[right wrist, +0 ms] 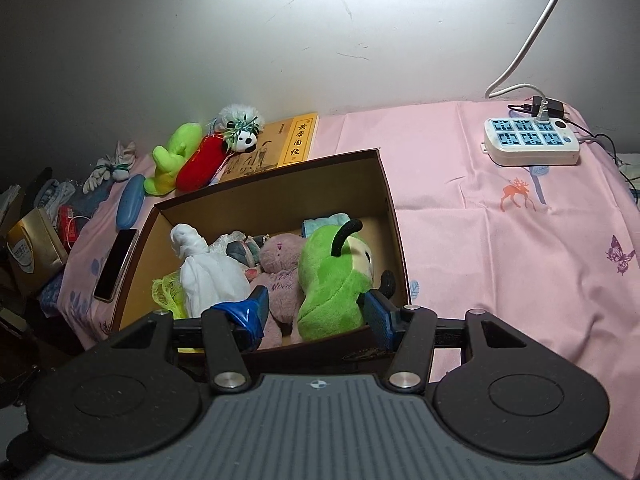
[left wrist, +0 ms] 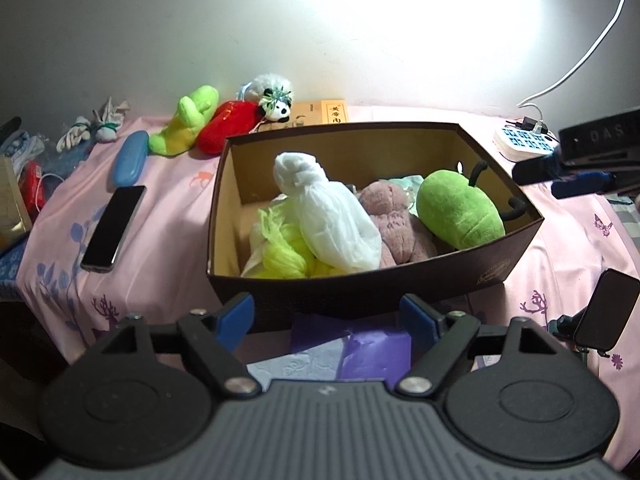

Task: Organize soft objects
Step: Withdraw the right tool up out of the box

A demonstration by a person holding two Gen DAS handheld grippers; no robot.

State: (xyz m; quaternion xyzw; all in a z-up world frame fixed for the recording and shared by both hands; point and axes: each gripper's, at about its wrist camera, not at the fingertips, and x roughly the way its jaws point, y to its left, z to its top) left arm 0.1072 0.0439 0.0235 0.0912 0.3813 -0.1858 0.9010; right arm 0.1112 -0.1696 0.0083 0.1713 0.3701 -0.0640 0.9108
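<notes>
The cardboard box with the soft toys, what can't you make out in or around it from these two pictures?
- Cardboard box floor: both views, covered by the white plastic bag, pink plush and green plush.
- Bag's contents: opaque, knotted shut.
- Items behind the pink plush: right wrist view, mostly buried.
- Box logo: left wrist view, too small.
</notes>
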